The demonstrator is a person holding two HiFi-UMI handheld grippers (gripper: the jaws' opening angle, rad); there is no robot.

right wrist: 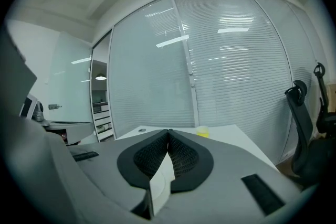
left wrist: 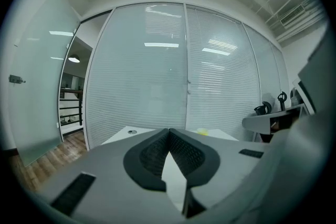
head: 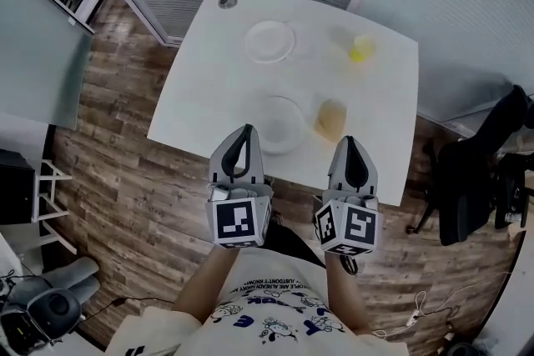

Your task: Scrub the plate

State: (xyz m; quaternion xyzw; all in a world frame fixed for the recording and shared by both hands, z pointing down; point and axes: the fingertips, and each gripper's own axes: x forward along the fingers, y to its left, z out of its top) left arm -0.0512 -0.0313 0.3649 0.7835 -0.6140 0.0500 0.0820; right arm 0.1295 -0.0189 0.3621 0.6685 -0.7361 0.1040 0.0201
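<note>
- Currently left gripper (head: 245, 132) and right gripper (head: 349, 141) hover, jaws pinched together, empty
- Best first grasp the probable sponge (head: 331, 119), then brace the near plate (head: 279, 122)

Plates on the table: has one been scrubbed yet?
Nothing looks done yet. In hand: nothing. The left gripper and right gripper hang at the near edge of the table, fingers shut and empty. The tan sponge lies untouched beside the near plate; the far plate sits alone. Left to do: grab the sponge, then all the scrubbing.
</note>
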